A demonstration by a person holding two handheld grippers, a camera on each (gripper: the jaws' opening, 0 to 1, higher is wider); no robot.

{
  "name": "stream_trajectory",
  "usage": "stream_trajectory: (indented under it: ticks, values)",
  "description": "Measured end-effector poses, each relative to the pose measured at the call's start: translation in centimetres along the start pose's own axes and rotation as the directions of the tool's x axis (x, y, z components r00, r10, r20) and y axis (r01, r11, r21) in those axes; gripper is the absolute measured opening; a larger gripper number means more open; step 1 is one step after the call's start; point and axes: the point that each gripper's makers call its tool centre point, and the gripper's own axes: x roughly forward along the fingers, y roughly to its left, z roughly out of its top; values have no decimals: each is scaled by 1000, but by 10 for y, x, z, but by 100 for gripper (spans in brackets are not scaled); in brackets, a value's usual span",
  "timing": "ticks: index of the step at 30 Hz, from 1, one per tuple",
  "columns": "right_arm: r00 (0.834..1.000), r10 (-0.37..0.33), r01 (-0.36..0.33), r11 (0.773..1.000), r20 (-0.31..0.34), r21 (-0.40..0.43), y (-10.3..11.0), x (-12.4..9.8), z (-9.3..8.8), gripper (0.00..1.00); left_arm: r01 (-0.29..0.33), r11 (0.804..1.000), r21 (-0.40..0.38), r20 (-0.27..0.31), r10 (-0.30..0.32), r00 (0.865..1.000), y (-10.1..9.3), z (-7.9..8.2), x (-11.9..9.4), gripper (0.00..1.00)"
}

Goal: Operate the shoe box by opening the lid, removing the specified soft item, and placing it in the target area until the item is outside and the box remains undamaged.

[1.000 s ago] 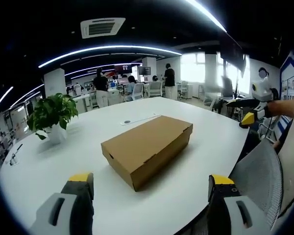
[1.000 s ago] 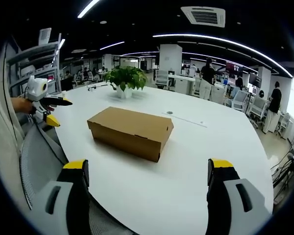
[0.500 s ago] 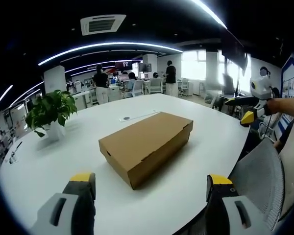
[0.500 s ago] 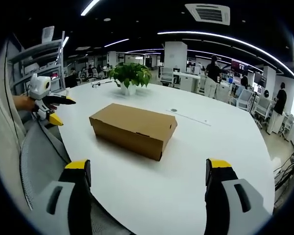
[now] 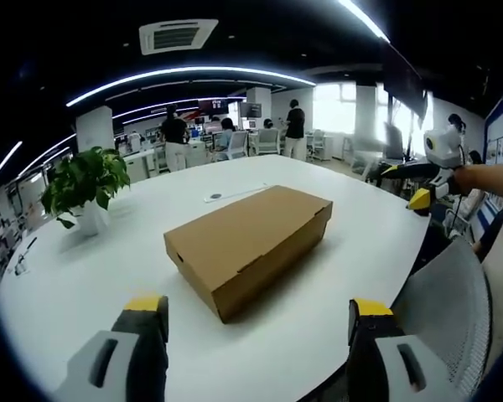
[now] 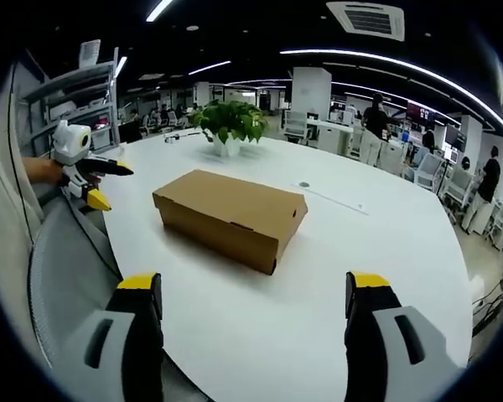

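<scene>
A brown cardboard shoe box (image 5: 250, 248) lies flat on the round white table (image 5: 84, 276), with its lid fully down, so nothing inside it can be seen. In the right gripper view the same shoe box (image 6: 230, 216) sits near the middle of the table (image 6: 386, 243), its long side running from near left to far right.

The left gripper (image 5: 256, 322) has its 2 yellow-tipped jaws spread wide apart, holding nothing, with the box beyond them and well apart from the tips. The right gripper (image 6: 253, 295) is likewise spread wide and holding nothing, short of the box. Each tool also appears in the other's view, held in a hand at the table edge: the right gripper (image 5: 419, 182) at the right side of the left gripper view, the left gripper (image 6: 96, 182) at the left side of the right gripper view.

A potted plant (image 5: 85, 188) stands on the far left part of the table. A grey mesh chair back (image 5: 448, 306) is near the right edge of the left gripper view. Several people (image 5: 295, 127) stand at desks far behind.

Against the frames from 1 s ago, the box lies as it did on the table with its lid still shut; it looks slightly larger in both views, as both cameras have come a little closer. The jaws of both tools are as wide as before.
</scene>
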Motion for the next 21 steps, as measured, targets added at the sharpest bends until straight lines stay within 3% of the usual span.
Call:
stream_trajectory:
  ticks: [12, 21]
  values:
    - [997, 66, -65, 997, 26, -36, -5, 31, 11, 75, -26, 1000, 4, -11, 27, 1000, 8, 1, 18, 82]
    - [993, 116, -116, 990, -4, -83, -7, 58, 6, 66, -70, 997, -20, -16, 70, 997, 22, -6, 29, 74]
